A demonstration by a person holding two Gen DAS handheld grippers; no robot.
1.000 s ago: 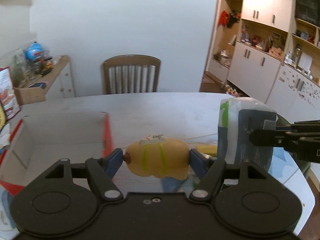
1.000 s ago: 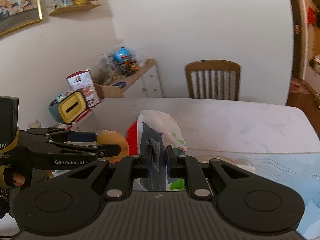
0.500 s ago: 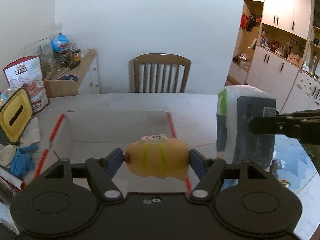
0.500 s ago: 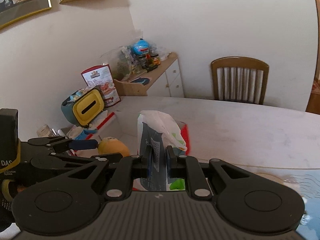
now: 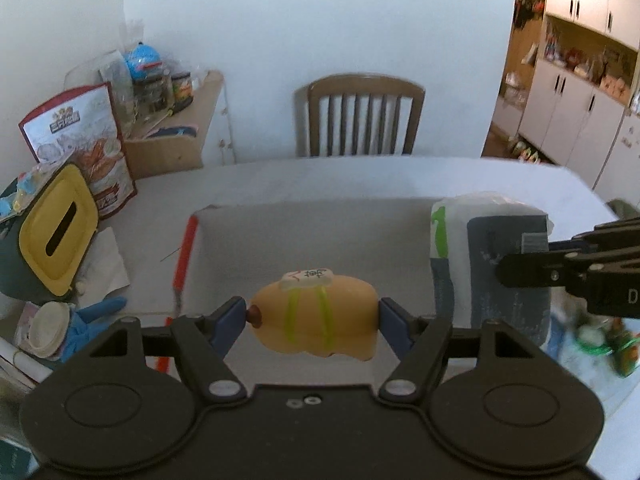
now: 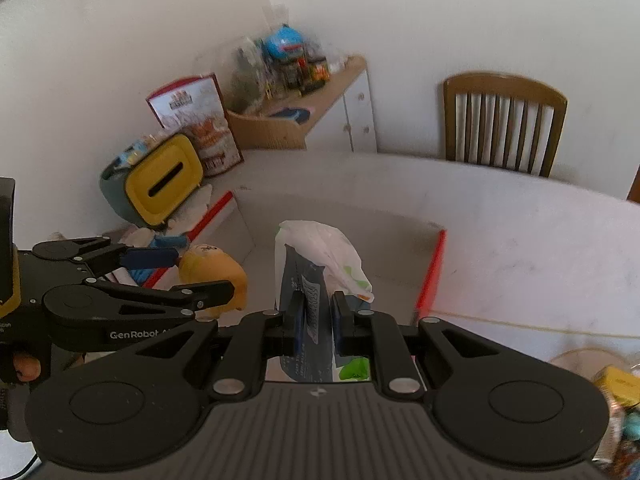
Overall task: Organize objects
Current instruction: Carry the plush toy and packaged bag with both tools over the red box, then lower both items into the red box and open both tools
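My left gripper [image 5: 312, 314] has its fingers pinching a yellow squishy toy [image 5: 316, 314] by both ends, held above the white cardboard box [image 5: 320, 232] on the surface [image 5: 520, 176]. At 3 o'clock of it my right gripper [image 6: 314, 314], fingers clamped on a blue-white plastic packet [image 6: 320, 256], also over the box. Yellow tissue holder [image 5: 56, 224] at 9 o'clock, chair [image 5: 360, 116] at 12

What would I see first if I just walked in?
The left hand-held gripper holds a yellow toy, and the right hand-held gripper pinches a packet. Both hang above the white box on the table. A yellow-faced box stands at the left.
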